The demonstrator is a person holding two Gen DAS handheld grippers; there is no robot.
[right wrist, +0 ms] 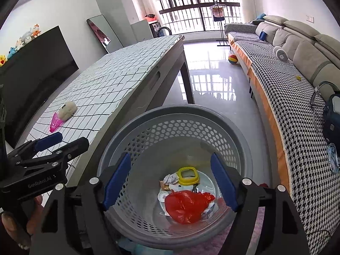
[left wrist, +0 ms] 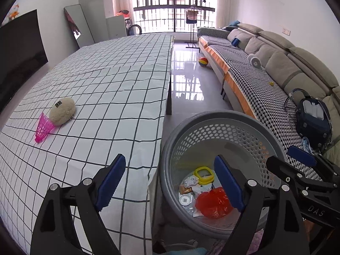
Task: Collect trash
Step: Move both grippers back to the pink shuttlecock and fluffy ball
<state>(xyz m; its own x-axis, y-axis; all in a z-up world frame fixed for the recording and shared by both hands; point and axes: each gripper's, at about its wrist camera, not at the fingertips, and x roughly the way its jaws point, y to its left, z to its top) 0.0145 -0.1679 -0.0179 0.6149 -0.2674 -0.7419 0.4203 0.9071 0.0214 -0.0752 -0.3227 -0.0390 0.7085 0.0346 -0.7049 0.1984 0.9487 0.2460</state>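
A grey perforated basket stands on the floor beside the table. Inside lie a red plastic bag, a yellow square lid and crumpled wrappers. My left gripper is open and empty, straddling the table edge and the basket rim. My right gripper is open and empty, above the basket. On the checked tablecloth lie a pink shuttlecock and a beige fuzzy pouch, touching each other.
A sofa with a dark blue bag runs along the right. A colourful ball lies on the glossy floor. A dark TV stands left of the table. The right gripper shows in the left wrist view.
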